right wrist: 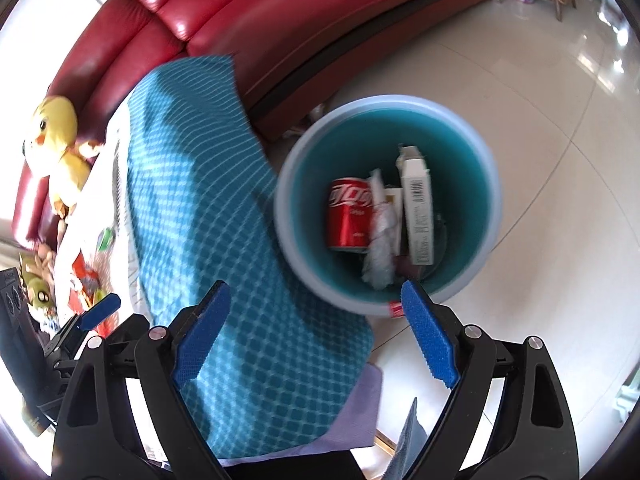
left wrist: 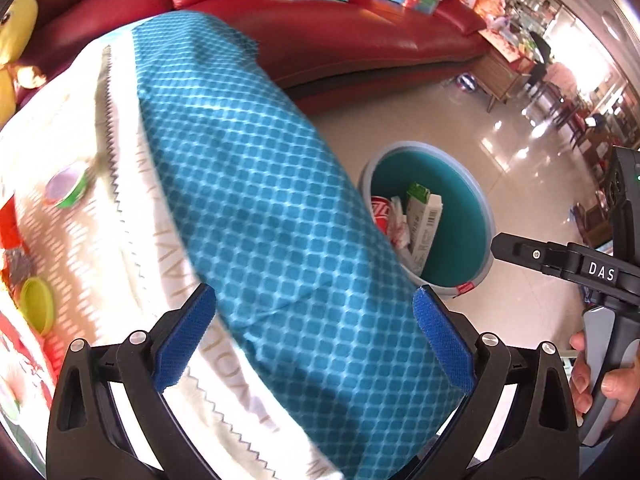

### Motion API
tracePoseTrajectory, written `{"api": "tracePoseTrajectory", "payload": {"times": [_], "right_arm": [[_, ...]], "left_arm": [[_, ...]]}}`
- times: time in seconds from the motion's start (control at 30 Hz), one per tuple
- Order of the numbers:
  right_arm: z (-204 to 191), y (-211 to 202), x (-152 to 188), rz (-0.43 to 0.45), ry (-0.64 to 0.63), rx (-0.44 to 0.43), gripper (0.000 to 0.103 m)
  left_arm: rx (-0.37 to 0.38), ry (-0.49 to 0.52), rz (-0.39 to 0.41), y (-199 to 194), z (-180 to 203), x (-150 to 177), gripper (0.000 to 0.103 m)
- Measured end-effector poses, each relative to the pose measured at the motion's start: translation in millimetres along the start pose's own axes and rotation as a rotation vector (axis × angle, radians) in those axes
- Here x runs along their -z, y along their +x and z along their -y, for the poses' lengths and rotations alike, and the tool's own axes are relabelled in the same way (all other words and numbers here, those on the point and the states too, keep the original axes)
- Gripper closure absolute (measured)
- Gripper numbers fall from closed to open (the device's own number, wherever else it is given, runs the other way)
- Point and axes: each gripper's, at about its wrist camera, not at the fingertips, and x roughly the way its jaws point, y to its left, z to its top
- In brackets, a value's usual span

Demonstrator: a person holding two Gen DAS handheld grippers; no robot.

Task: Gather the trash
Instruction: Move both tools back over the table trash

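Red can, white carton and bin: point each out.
Red can (right wrist: 350, 214), right wrist view, on its printed side.
White carton (right wrist: 418, 208), right wrist view, on its barcode face.
Bin (right wrist: 490, 184), right wrist view, on its pale rim.

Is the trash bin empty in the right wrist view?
No, the bin holds a red can, a white box and crumpled paper.

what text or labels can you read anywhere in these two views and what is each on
"DAS": white letters on the right gripper, seen in the left wrist view.
White script logo on the red can in the bin: too stylised and blurred to read.
Barcode and small print on the white carton: too small to read.
Grey letters on the white cloth: partly hidden, roughly "HAVE", not certain.
Red tag on the bin rim: unreadable.
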Motion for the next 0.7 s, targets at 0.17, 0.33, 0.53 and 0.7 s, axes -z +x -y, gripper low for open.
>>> {"api": "tracePoseTrajectory", "payload": {"times": [0.17, 0.33, 0.53, 0.7], "right_arm": [[-38.6, 2.6, 10.5, -0.008, -0.062, -0.006, 0.020], [-83.4, 10.3, 22.2, -0.011, -0.135, -0.027, 0.020], [-147.7, 23.1, 38.3, -0.016, -0.267, -0.057, 0.020], [-196.4, 40.0, 49.8, -0.070, -0.337, -0.080, 0.020]], "left_arm": [[-0.012, -0.041, 0.030, -23.1, -34.7, 17.9, 0.004], [-0.040, -0.083, 0.063, -45.5, -71.3, 36.3, 0.004], [-0.067, -0.165, 0.106, -73.7, -125.3, 59.3, 0.004], [-0.098, -0.232, 0.131, -94.6, -170.9, 80.1, 0.004]]}}
